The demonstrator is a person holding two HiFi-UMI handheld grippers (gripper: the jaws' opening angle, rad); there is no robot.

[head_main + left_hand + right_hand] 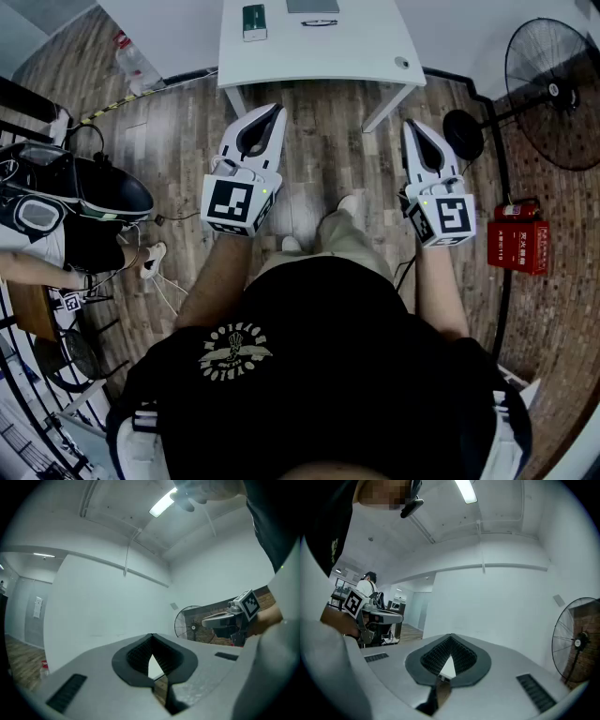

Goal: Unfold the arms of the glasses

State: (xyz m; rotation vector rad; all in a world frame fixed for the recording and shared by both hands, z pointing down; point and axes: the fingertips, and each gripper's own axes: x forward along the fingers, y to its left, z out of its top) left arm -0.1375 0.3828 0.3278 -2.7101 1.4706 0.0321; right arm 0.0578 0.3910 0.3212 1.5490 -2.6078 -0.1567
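Near: left gripper (276,112) at 11 o'clock and right gripper (411,126) at 1 o'clock, both level, jaws pressed together on nothing. Far, 12 o'clock: glasses (319,22) lie on the white surface (366,56), well apart from both grippers, arm position too small to read. Judged not started: approach, grasp and unfolding all remain.

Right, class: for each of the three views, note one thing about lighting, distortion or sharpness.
Head view: even, soft light and sharp detail, though the wide lens curves the boards of the wooden floor. Left gripper view: black fisheye corners, the ceiling light blown out to glare. Right gripper view: the same dark rim, the fan cut off and squeezed at the right edge.
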